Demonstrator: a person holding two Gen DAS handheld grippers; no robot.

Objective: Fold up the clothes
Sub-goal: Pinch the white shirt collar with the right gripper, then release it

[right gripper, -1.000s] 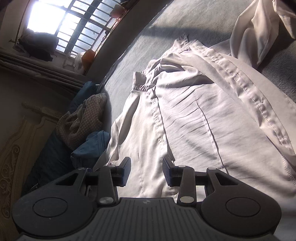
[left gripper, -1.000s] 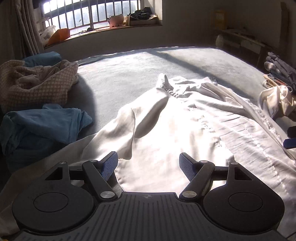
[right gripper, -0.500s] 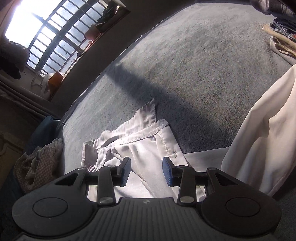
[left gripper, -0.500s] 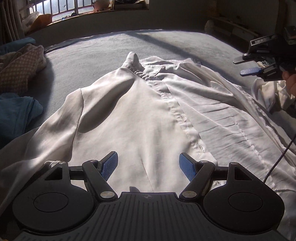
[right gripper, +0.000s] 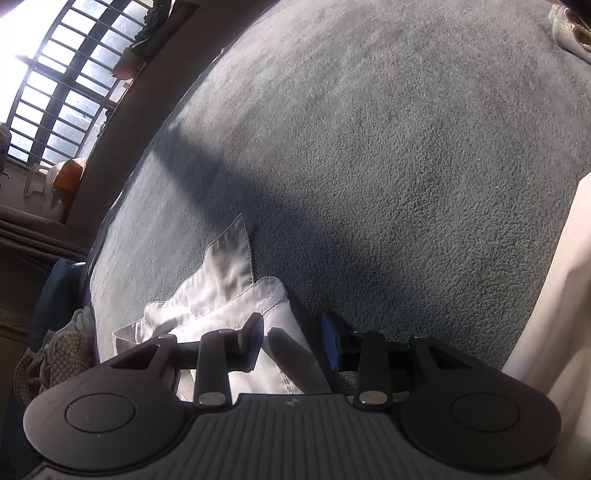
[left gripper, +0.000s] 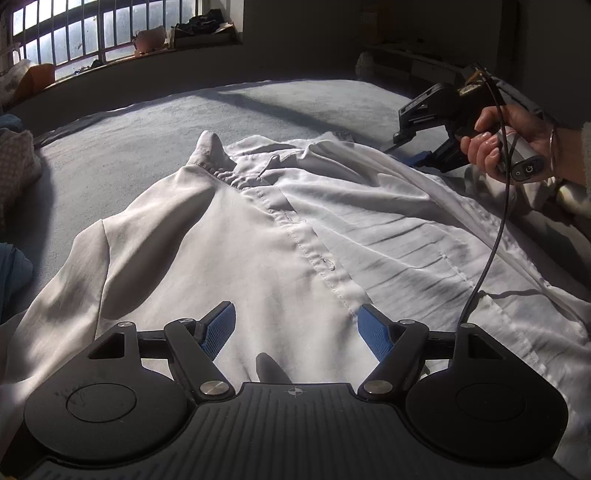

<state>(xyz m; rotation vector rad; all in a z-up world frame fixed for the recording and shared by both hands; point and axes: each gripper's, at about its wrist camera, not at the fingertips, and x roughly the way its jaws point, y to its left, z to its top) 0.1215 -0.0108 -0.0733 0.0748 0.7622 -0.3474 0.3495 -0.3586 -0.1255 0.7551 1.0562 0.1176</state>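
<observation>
A white button shirt [left gripper: 258, 240] lies spread front-up on the grey-blue bed [left gripper: 147, 122], its collar [left gripper: 212, 149] at the far end. My left gripper [left gripper: 295, 323] is open just above the shirt's lower front, with nothing between its blue pads [left gripper: 219, 330]. In the same view a hand [left gripper: 495, 140] holds my right gripper [left gripper: 404, 149] low beside the shirt's far right shoulder. In the right wrist view my right gripper [right gripper: 291, 334] is open, its fingers straddling the edge of the shirt's shoulder near the collar [right gripper: 229, 273].
A checked garment [left gripper: 14, 166] and a blue one [left gripper: 11, 266] lie at the bed's left side. Another pale garment [right gripper: 554, 314] hangs at the right edge of the right wrist view. A barred window [left gripper: 92, 33] and cluttered sill stand beyond the bed.
The right gripper has travelled from over the shirt's body up to its collar and shoulder. The left gripper has moved in over the shirt's lower front. Both stayed open.
</observation>
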